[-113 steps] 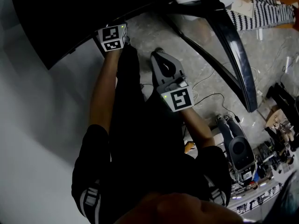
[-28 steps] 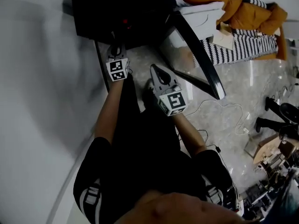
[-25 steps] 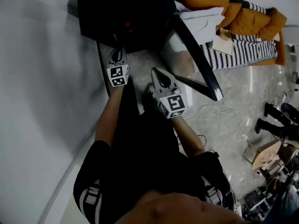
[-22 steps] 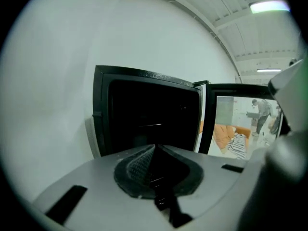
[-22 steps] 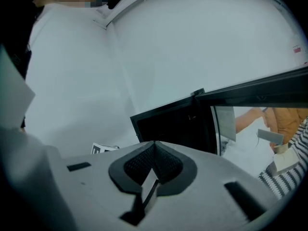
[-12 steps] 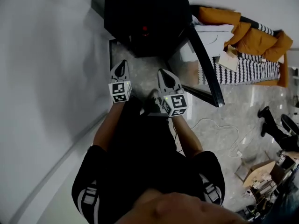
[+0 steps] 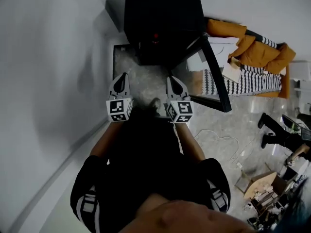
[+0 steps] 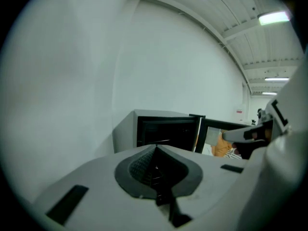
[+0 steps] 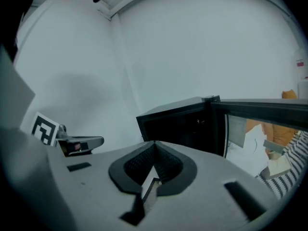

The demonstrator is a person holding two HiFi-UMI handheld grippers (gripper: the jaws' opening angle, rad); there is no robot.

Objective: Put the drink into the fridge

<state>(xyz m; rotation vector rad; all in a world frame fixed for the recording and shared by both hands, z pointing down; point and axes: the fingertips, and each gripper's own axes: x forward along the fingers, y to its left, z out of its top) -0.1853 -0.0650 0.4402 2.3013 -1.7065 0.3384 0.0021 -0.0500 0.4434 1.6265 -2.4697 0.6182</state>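
Jaws together; left gripper [image 7: 121,78], right gripper [image 7: 174,80] — parallel.

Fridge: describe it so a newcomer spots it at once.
Follow the white wall down to the floor. The fridge is the low black box there, left of the orange cushions. Only it has a glass door hanging open.

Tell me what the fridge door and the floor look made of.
Fridge door: dark frame around a clear pane, likely glass, since the striped blanket shows through it. Floor: grey mottled surface with a sheen, probably polished stone or stone-look tile.
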